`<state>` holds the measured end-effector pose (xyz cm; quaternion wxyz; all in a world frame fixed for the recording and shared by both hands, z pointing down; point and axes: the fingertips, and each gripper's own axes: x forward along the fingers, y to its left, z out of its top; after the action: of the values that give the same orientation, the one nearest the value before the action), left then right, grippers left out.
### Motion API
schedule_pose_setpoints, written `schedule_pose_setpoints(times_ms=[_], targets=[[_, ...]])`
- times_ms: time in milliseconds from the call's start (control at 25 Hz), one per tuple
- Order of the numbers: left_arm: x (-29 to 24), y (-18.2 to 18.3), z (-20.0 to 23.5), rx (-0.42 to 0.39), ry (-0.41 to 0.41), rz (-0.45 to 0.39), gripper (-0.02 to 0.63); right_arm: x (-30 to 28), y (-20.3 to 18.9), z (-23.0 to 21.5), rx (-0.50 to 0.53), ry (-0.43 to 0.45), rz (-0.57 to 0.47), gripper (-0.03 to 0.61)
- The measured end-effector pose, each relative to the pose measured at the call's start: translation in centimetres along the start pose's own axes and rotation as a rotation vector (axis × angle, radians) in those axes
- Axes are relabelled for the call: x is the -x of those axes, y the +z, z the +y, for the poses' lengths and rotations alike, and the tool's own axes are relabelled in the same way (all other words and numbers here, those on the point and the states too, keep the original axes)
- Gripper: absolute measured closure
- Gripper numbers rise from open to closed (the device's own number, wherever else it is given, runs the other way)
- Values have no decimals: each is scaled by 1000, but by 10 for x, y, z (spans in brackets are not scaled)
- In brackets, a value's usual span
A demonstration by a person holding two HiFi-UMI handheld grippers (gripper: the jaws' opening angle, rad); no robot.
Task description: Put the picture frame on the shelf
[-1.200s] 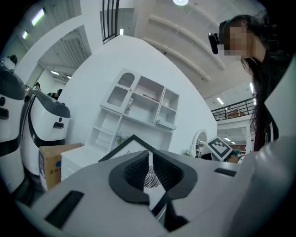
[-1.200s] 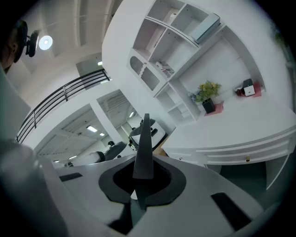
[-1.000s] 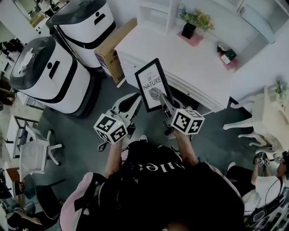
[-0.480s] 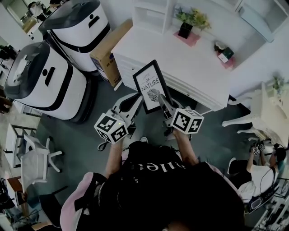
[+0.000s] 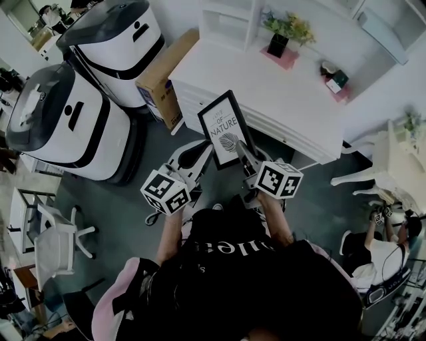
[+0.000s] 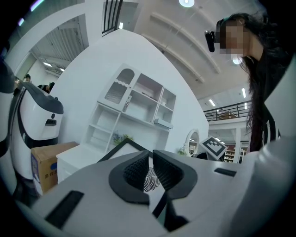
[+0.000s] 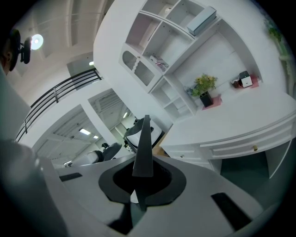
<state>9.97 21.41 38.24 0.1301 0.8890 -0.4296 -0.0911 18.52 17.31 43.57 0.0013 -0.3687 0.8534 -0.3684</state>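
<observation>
While on frame (image 5: 225, 128), right tool (image 5: 241, 146) outstretched.

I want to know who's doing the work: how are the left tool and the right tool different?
The right tool grips the picture frame; the left tool is closed on nothing. The left tool sits left of the frame, the right tool at its right edge. Both carry a marker cube.

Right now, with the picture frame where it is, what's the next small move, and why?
Probably carry the picture frame forward and up toward the shelf. The right claw is clamped on its edge, holding it upright in front of the white counter, and the shelf stands at the counter's back.
</observation>
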Motion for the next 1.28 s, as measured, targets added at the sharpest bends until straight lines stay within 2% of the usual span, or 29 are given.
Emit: schedule_pose_setpoints(times_ms=[320,560,800,1280], targets=[[0,-5,25,28,29,-1,575,-21,2,-8,0,-8,25,525],[-18,-3,59,32,55,7,575,-60,19,-30,-14,-8,40,525],[-55,13,116,10,73,17,575,-117,55,-57,-50,3,28,525],[-167,37,208,-5,71,68,575,-210,140,-126,-95,-10,24,525]])
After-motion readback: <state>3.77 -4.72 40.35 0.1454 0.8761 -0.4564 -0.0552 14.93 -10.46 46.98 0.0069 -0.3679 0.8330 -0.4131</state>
